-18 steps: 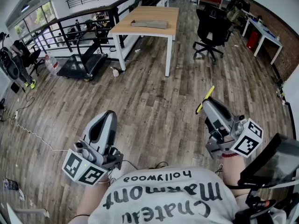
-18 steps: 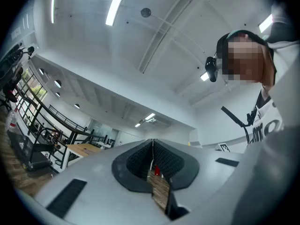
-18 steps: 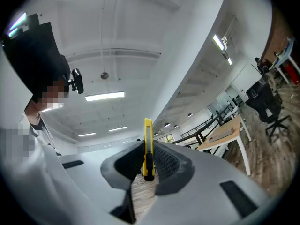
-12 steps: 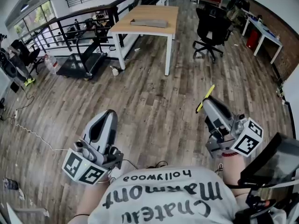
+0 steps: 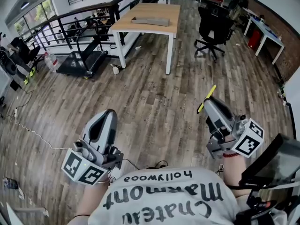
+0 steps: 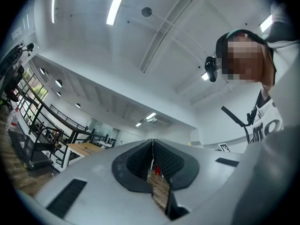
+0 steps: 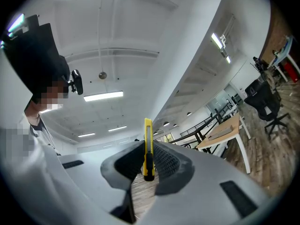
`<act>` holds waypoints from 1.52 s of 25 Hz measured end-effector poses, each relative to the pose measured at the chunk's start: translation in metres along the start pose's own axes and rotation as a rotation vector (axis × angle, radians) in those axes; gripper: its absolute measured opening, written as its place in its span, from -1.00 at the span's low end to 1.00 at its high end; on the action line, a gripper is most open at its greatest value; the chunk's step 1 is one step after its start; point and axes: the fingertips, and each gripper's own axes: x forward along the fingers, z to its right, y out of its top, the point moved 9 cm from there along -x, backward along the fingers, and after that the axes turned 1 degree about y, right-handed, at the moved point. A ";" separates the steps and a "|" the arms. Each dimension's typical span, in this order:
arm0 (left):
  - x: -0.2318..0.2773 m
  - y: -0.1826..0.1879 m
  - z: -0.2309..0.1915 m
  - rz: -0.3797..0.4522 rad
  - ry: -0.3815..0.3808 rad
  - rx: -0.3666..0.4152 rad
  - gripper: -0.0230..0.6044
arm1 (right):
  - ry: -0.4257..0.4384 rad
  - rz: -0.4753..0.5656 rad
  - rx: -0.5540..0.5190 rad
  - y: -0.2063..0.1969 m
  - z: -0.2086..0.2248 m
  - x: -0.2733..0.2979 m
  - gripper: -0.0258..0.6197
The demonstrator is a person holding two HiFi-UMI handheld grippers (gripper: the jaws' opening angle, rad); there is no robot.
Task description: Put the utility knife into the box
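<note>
Yellow-and-black utility knife; black-and-white square-patterned cube; brown plank floor; tan table.

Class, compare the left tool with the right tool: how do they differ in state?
The grey left tool is empty; the grey right tool clamps a yellow utility knife. The left tool's jaws meet completely; the right tool's jaws are parted slightly by the knife's body. Both point away from the person, over the wooden floor.
</note>
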 end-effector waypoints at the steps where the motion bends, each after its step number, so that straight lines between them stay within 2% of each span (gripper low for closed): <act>1: 0.001 -0.001 0.000 -0.002 0.001 -0.001 -0.90 | -0.002 0.000 0.002 0.000 0.001 0.000 -0.74; 16: -0.005 -0.002 -0.046 -0.001 -0.009 -0.008 -0.90 | -0.015 0.011 0.012 -0.020 0.008 0.038 -0.74; 25: -0.007 0.025 -0.084 0.015 -0.009 0.009 -0.90 | 0.006 0.009 -0.009 -0.020 0.002 0.089 -0.74; 38: -0.004 0.017 -0.122 0.001 0.004 -0.005 -0.90 | 0.012 -0.003 0.023 -0.037 0.021 0.123 -0.74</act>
